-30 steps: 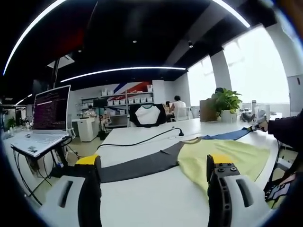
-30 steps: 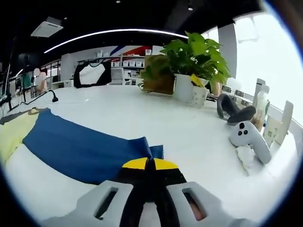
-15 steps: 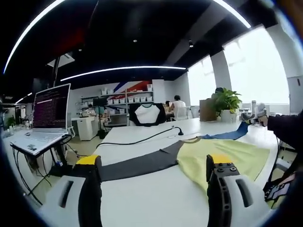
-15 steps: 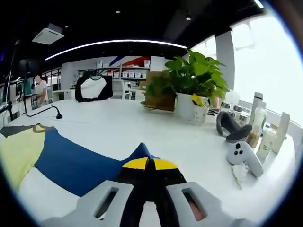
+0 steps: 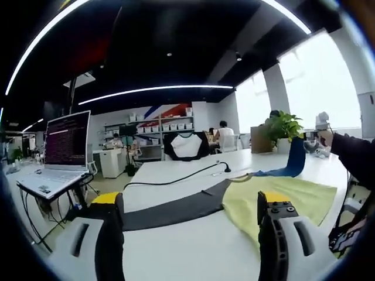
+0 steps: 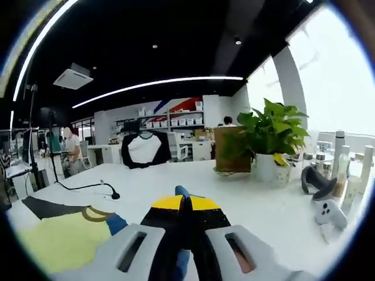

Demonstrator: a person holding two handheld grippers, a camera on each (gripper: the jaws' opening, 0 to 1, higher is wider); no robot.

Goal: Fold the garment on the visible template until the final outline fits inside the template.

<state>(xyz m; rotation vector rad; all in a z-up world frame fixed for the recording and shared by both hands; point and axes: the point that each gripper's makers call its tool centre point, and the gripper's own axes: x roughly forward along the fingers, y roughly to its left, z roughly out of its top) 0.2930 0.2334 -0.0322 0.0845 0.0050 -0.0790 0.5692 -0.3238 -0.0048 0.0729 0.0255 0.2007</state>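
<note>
Left gripper view: left gripper [image 5: 190, 219] jaws wide apart, holding nothing — parked near the garment [image 5: 275, 196] spread on the table [image 5: 176, 172].

Right gripper view: right gripper [image 6: 183, 205] clamped on the blue sleeve [image 6: 182, 191], raised — likely for folding inward.

Yellow garment [image 5: 275, 196] lies flat on the table, dark sleeve [image 5: 170, 209] outstretched, blue sleeve [image 5: 293, 161] lifted.

Left gripper [image 5: 190, 202] points forward at 6 o'clock, jaws spread wide with nothing between them. Right gripper [image 6: 183, 204] has its jaws pressed together on the blue sleeve [image 6: 182, 191]. At 3 o'clock in the left gripper view, it is held raised by a dark-sleeved arm [image 5: 356, 157].
</note>
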